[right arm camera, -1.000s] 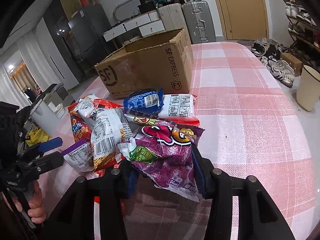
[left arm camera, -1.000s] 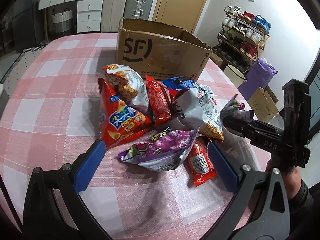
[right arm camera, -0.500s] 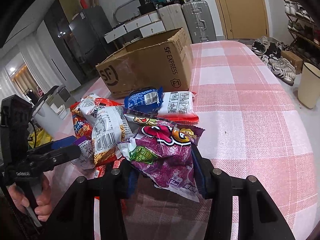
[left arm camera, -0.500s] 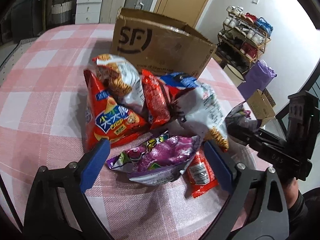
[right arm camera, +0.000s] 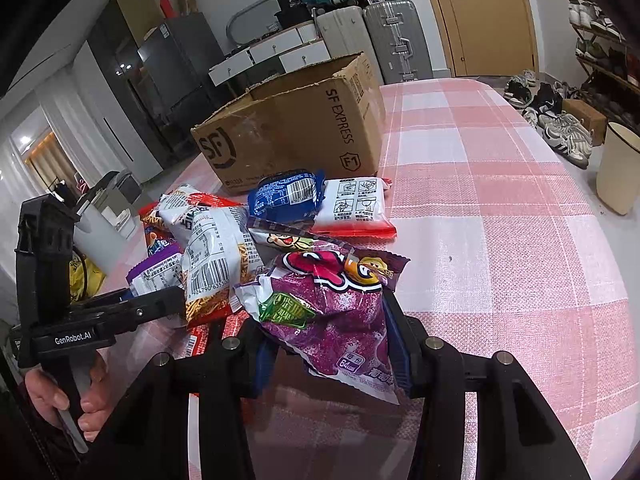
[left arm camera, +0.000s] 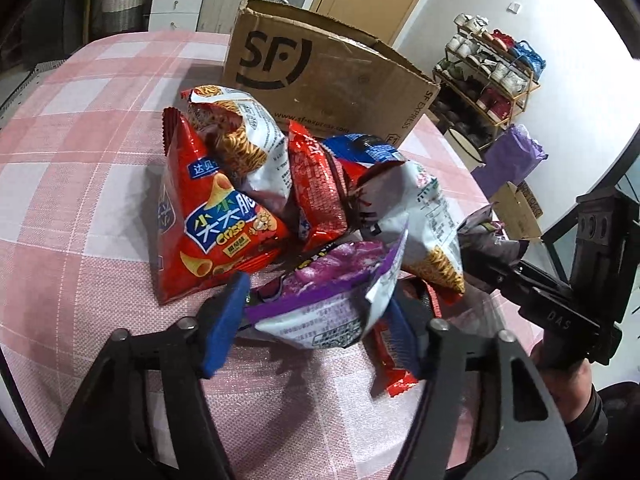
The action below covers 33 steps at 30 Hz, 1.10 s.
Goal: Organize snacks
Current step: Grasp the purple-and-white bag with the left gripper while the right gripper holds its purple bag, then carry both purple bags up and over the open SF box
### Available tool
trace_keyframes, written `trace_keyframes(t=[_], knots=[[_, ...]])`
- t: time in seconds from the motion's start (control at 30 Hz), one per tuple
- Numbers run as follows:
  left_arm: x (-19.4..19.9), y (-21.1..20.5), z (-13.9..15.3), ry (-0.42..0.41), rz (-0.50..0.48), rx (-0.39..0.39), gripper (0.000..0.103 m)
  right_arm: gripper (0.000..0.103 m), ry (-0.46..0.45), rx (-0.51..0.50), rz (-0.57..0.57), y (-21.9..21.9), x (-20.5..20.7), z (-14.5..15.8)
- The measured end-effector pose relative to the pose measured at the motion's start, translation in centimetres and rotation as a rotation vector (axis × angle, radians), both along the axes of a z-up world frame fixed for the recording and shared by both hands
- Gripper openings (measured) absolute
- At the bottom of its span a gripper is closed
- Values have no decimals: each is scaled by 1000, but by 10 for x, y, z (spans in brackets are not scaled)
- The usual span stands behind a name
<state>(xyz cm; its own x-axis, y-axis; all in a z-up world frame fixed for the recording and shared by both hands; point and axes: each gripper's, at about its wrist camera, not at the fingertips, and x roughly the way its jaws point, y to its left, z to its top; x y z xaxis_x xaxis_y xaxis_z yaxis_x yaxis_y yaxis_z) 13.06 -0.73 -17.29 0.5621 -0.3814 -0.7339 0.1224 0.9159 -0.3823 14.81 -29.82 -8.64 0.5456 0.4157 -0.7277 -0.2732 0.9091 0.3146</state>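
Glossy, crinkled foil-plastic film forms the purple snack bag (right arm camera: 332, 312), the red crisp bag (left arm camera: 212, 224) and the white noodle packet (right arm camera: 212, 256). The SF cardboard box (right arm camera: 296, 128) is matt, creased brown paper board. The pink checked tablecloth (right arm camera: 500, 240) shows a finely woven, faintly shiny texture.

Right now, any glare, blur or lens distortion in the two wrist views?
Left wrist view: heavy fisheye bending with dark corners; glare on the glossy red crisp bag; purple foil snack bag between the closing left gripper is slightly smeared. Right wrist view: same bending, sharper; brown cardboard box print is legible.
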Motion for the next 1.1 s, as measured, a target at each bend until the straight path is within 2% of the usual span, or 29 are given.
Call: trace_keyframes(t=[0.2,0.53,0.83,1.1], knots=[[-8,-4,4,-13,-24,12,51,48,-8,-9,0,1,-4,5],[-30,3,21,-54,-15,24,51,48,-47,-14,11,8,-18,24],[-47,17,47,-109,3,28,51,48,-90,-7,39,20,-30,48],[-49,29,90,-184,32,44,51,48,-144,22,96,37,-30,82]])
